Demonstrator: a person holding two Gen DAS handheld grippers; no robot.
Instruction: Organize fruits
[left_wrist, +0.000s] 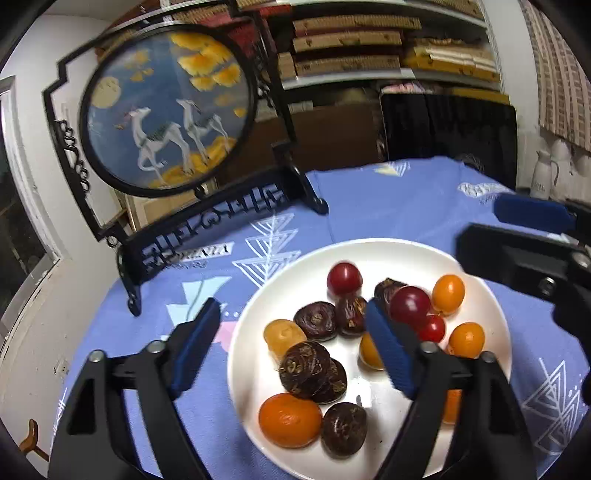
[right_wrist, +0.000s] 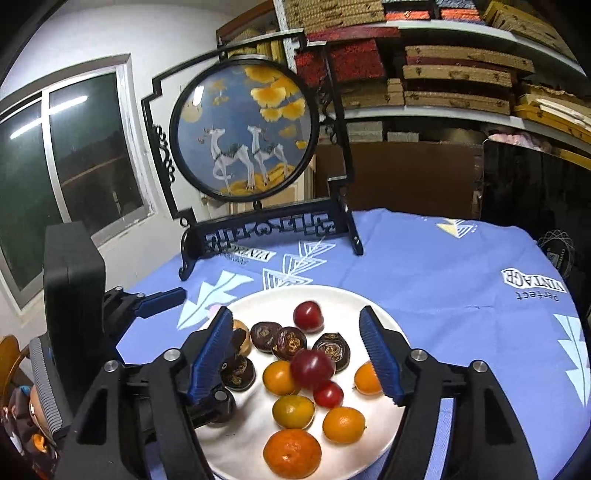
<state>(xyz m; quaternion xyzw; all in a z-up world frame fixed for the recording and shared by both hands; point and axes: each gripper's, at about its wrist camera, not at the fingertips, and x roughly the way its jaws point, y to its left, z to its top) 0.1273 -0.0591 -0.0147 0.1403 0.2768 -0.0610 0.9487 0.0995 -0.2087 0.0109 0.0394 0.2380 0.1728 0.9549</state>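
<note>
The desk (right_wrist: 424, 266), under a blue printed cloth, carried a tall round screen painted with deer (right_wrist: 243, 129) at the back and a white plate (right_wrist: 343, 299) nearer the cameras. All the fruit in view lay on that plate, heaped loosely and not sorted by kind: an orange (right_wrist: 291, 454) at the near edge, several smaller yellow-orange fruits (right_wrist: 343, 424), dark brown wrinkled fruits (left_wrist: 304, 363) toward the left, and red cherry tomatoes (right_wrist: 308, 315) among them.

No fruit lay on the cloth, so the gathering seemed finished, and any grouping by type looked undone.

The left claw (left_wrist: 291, 347) hung over the plate's left half with jaws apart and nothing pinched. The right claw (right_wrist: 295, 354) hung likewise over the middle, jaws apart, with a red tomato (right_wrist: 312, 369) between them but untouched.
</note>
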